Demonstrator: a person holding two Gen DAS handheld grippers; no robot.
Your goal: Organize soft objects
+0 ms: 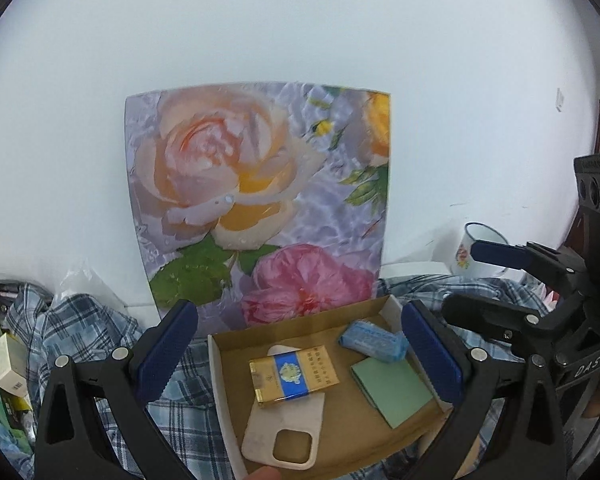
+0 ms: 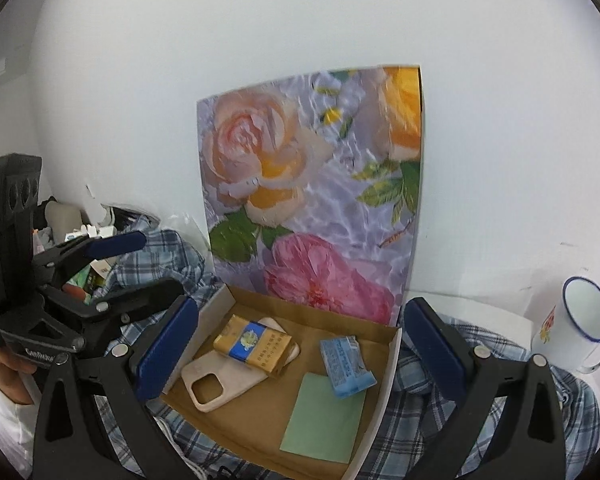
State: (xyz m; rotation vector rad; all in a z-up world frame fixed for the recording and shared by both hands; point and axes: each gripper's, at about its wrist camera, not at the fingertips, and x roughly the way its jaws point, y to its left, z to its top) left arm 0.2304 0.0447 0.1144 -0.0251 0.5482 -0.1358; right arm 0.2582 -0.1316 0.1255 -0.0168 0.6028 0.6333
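1. Hovering over the cardboard box (image 1: 220,364), the left gripper (image 1: 300,356) has its jaws spread wide with nothing between them.
2. The right gripper (image 2: 300,344) hangs likewise above the box, jaws apart and empty.
3. Inside the box, a gold cigarette pack (image 2: 253,344) lies on a beige phone case (image 2: 212,384) towards the left wall.
4. A blue tissue pack (image 2: 346,366) sits by the right wall, touching a green pad (image 2: 324,420).
5. Plaid cloth (image 2: 480,368) lies under the box; an enamel mug (image 2: 576,320) stands at the cloth's right edge.

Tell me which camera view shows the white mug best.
The right wrist view: the mug shows whole there, with its blue rim, open mouth and handle. In the left wrist view the mug is smaller, and the right gripper covers part of it.
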